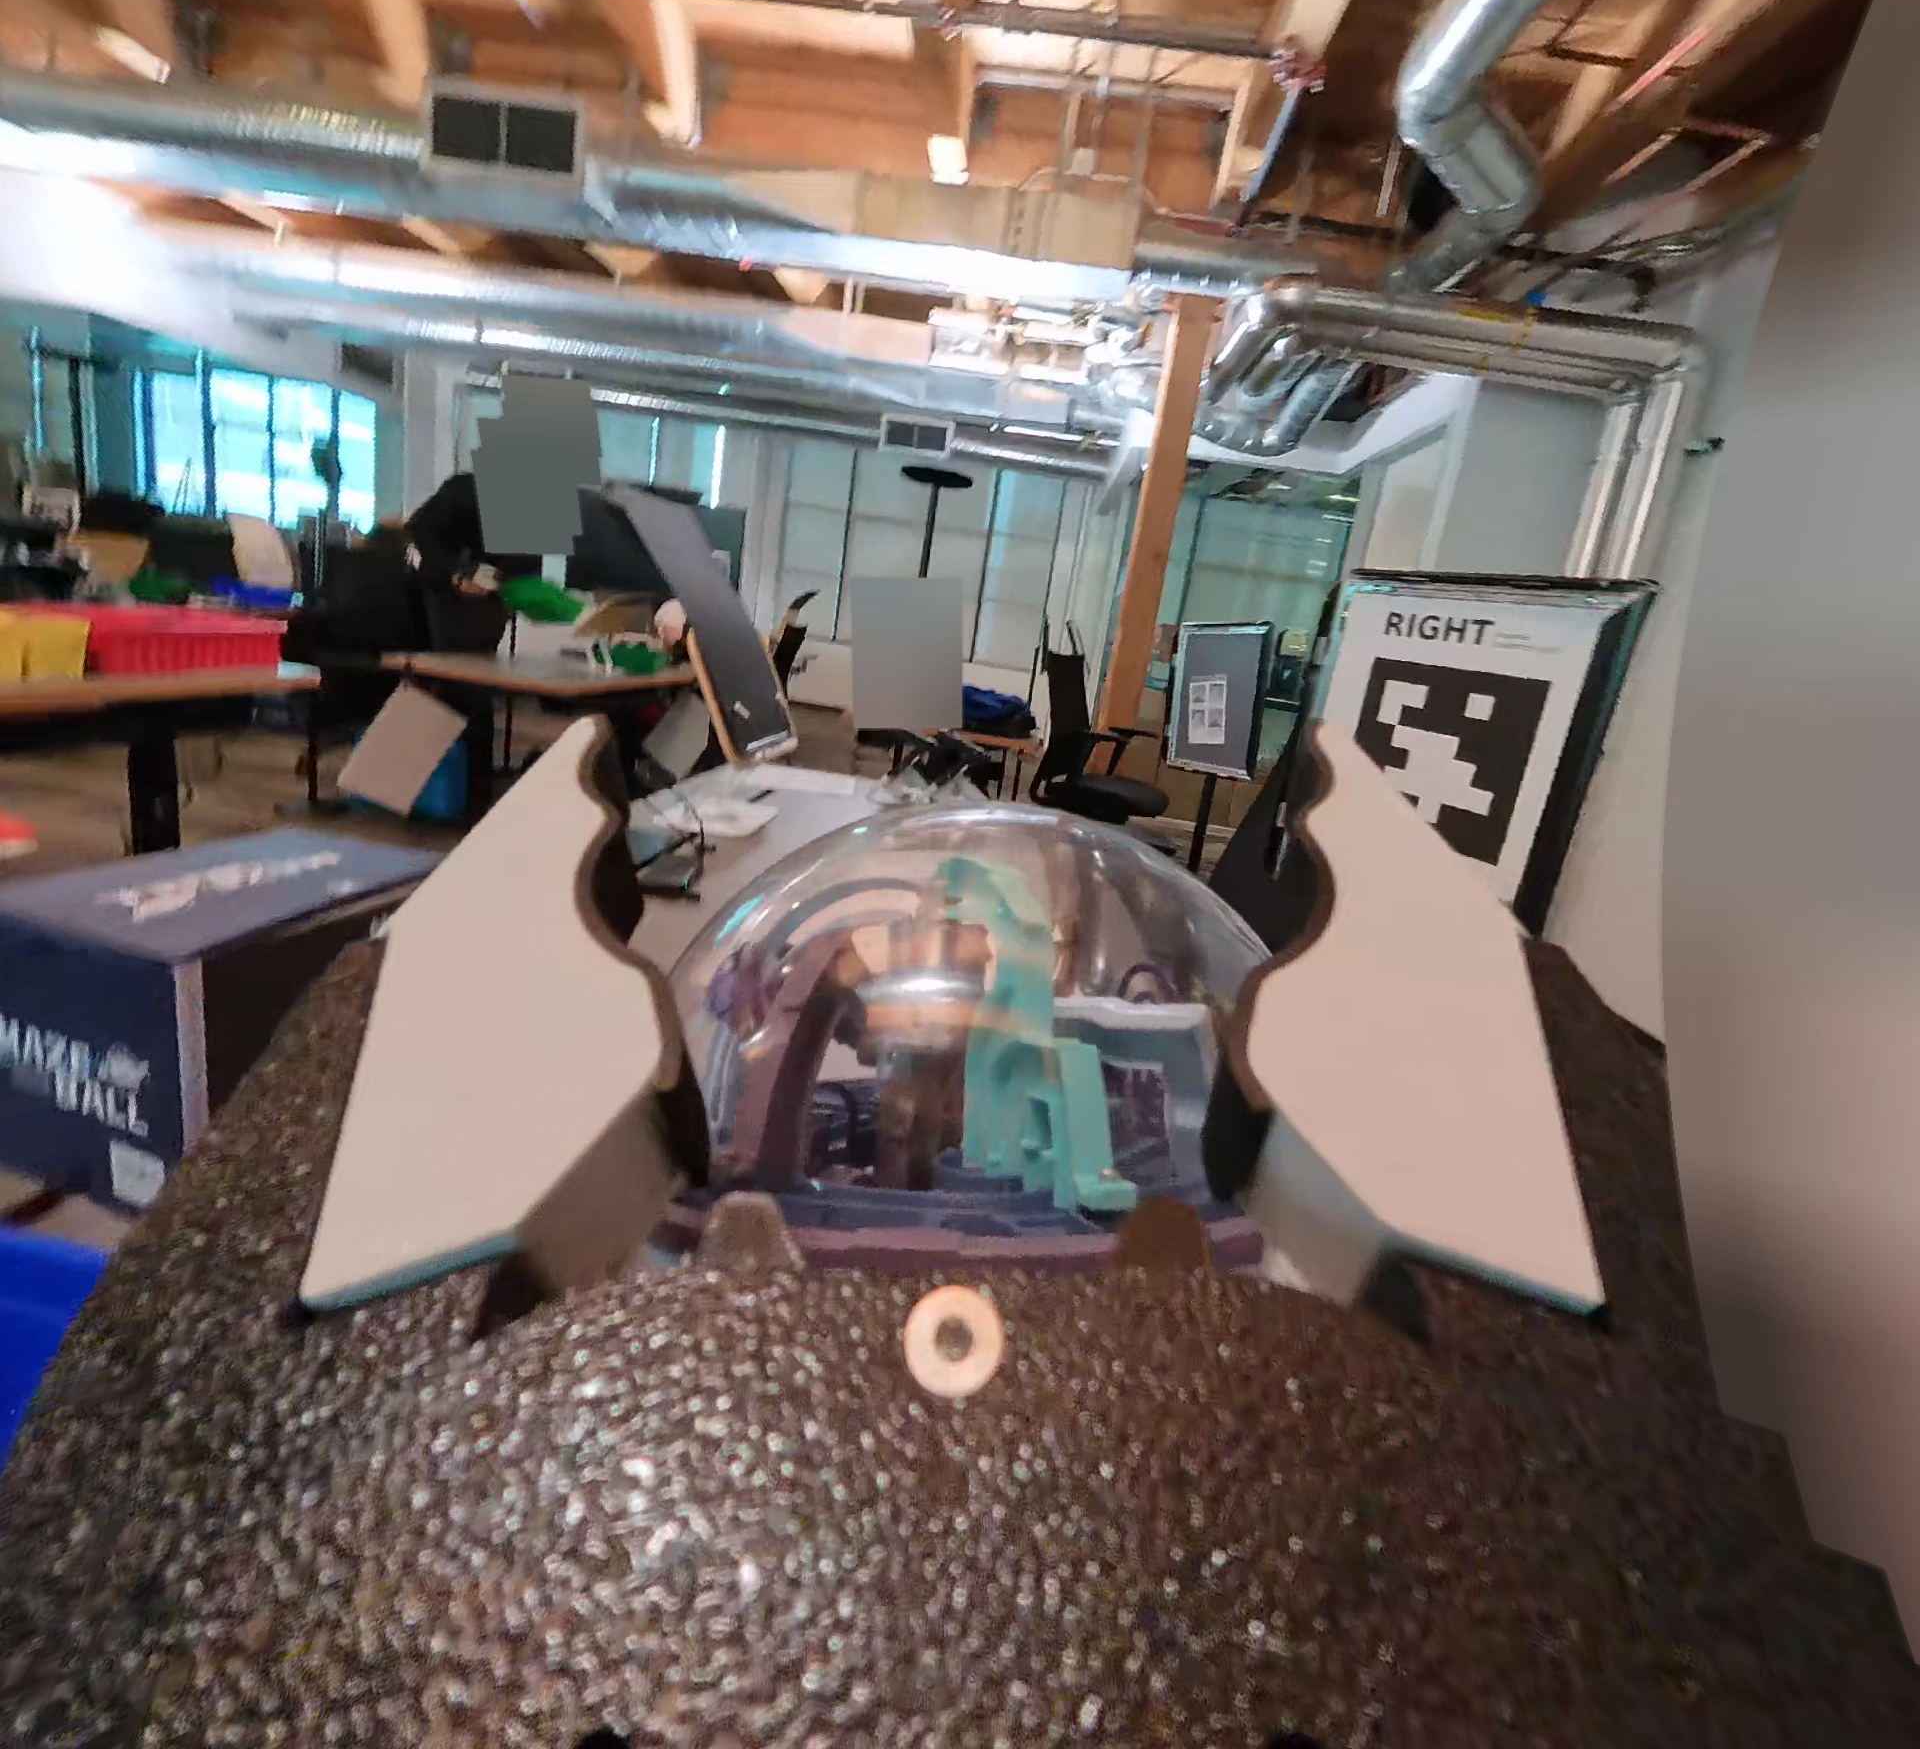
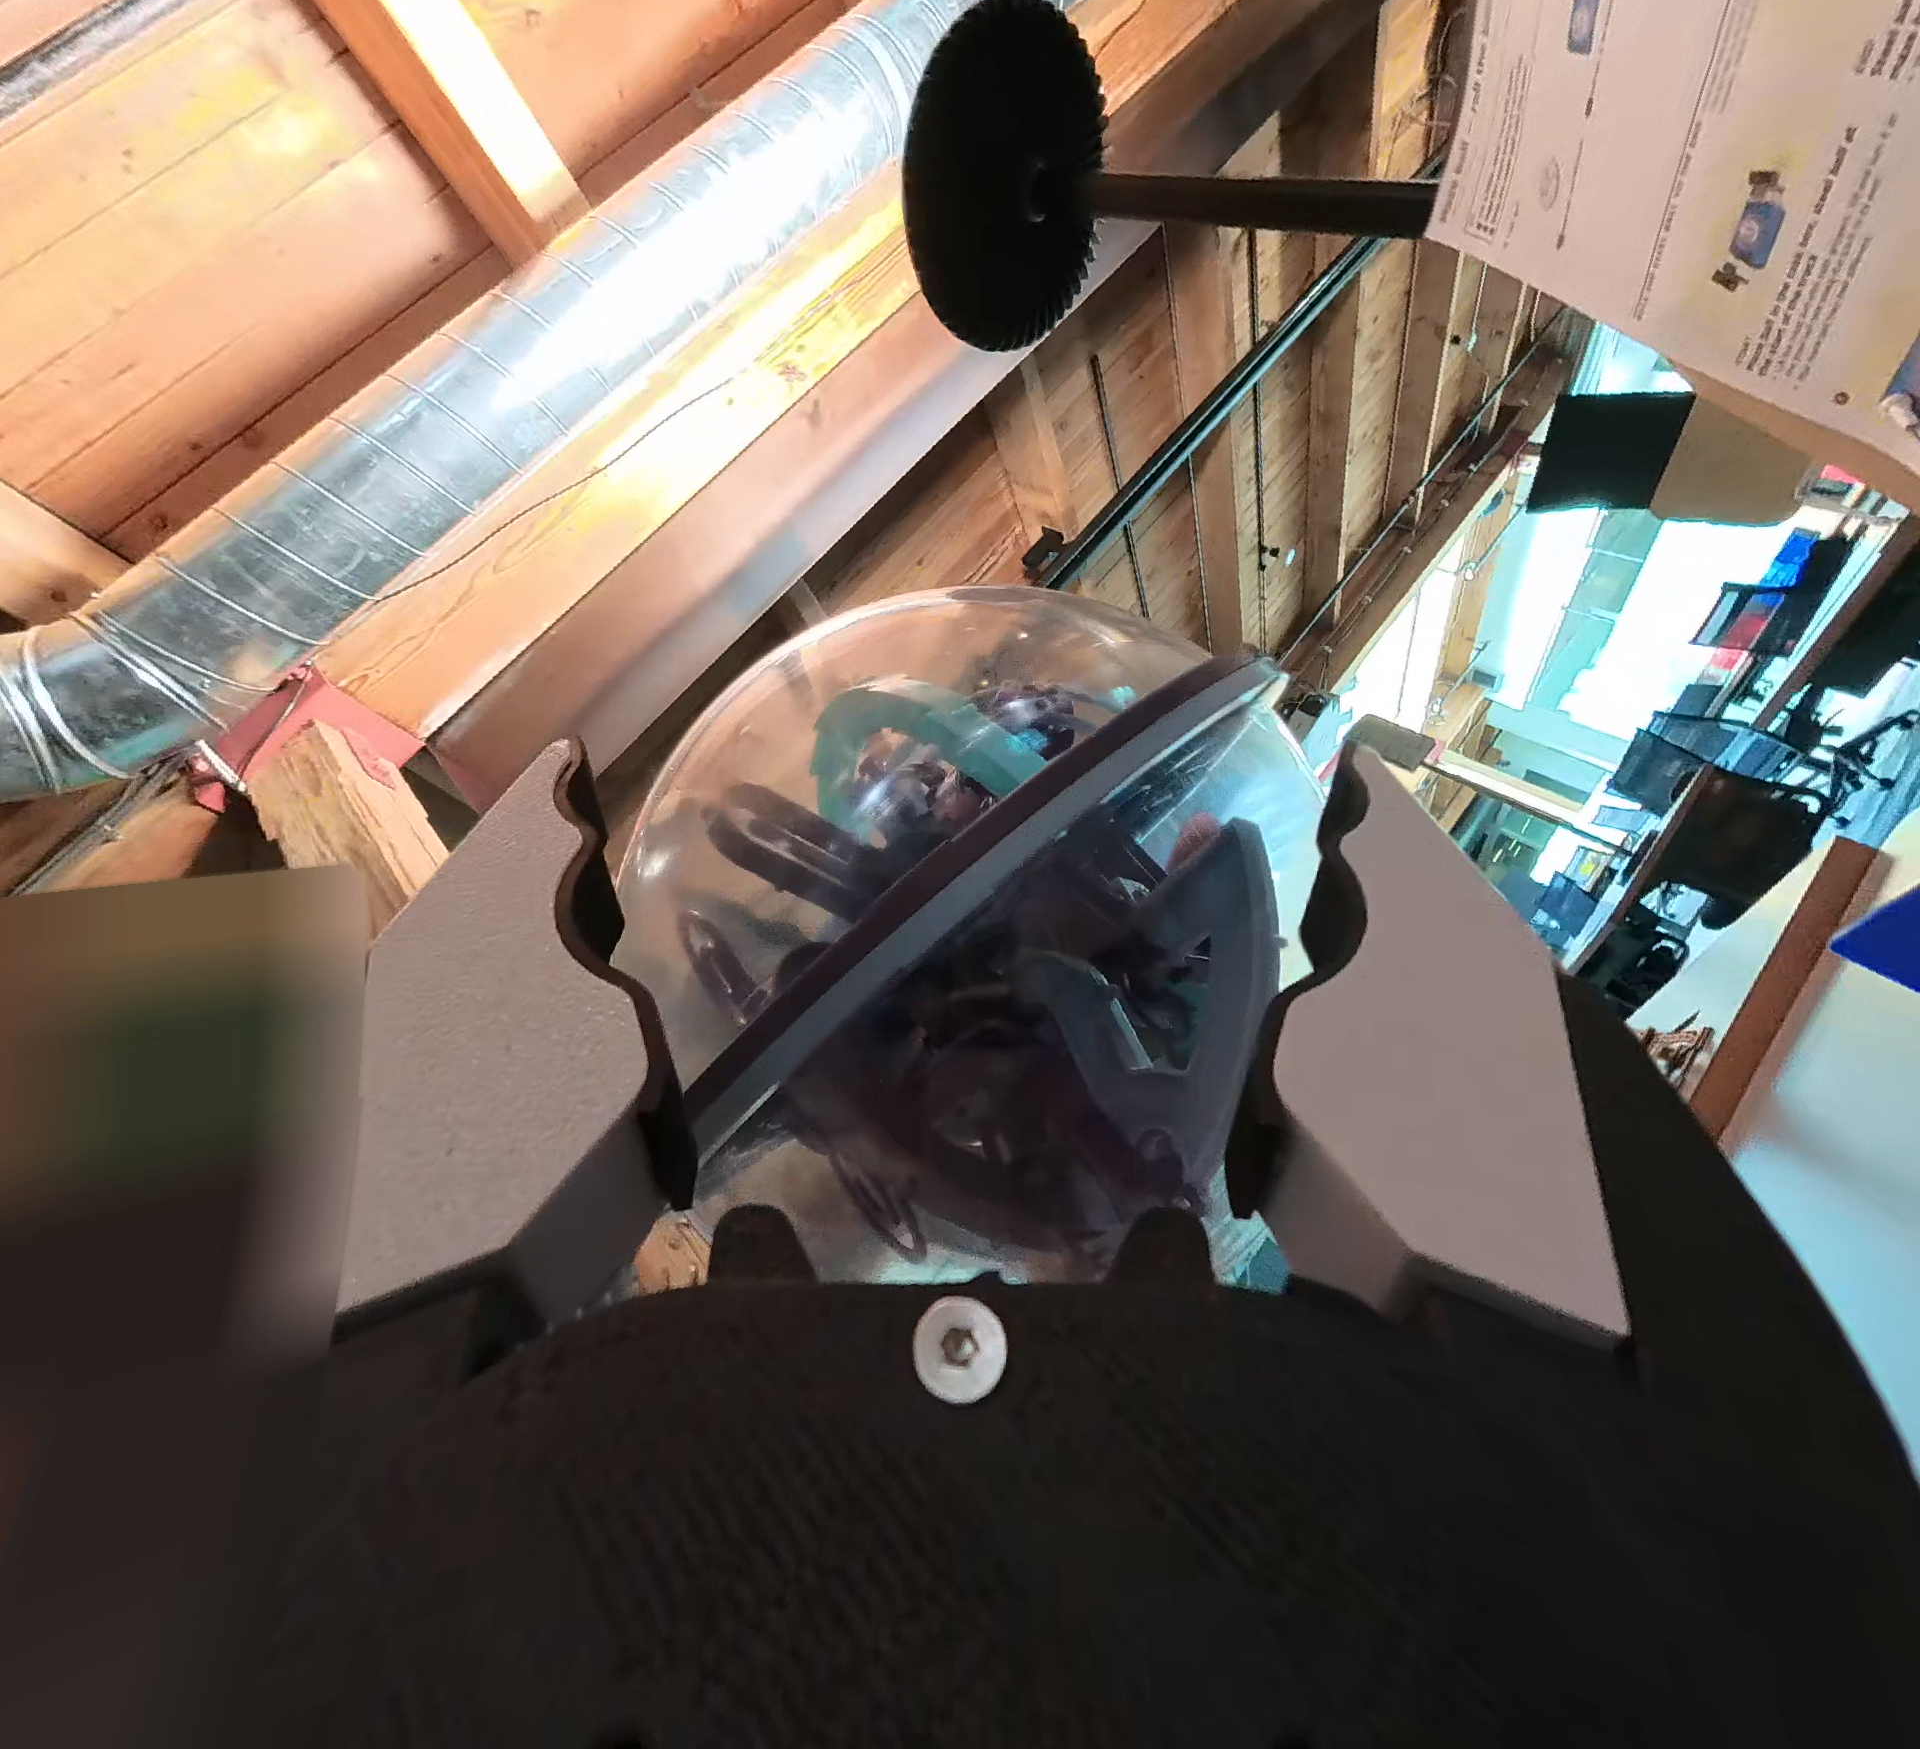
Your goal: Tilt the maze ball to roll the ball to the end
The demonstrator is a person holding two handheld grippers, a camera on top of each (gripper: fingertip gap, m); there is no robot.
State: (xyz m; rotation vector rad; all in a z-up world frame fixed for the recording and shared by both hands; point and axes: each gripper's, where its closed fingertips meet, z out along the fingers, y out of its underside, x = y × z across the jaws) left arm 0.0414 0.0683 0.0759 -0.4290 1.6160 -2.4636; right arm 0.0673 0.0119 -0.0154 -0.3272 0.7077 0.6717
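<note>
The maze ball [image 1: 966,1024] is a clear plastic sphere with teal and purple tracks inside and a dark band around its middle. It is held up in the air. My left gripper [image 1: 961,754] is shut on it, one grey finger on each side. My right gripper [image 2: 956,764] is also shut on the maze ball [image 2: 935,920], and its view looks up at the ceiling. In that view the band runs at a slant. I cannot make out the small ball inside. A white panel with a black square marker [image 1: 1455,733] stands just right of the sphere.
A dark blue box [image 1: 156,972] lies low on the left and a blue bin edge [image 1: 42,1304] shows below it. Tables, office chairs [image 1: 1091,754] and a person are farther back. A black lamp head [image 2: 1003,172], a printed sheet [image 2: 1714,89] and a metal duct [image 2: 468,380] are overhead.
</note>
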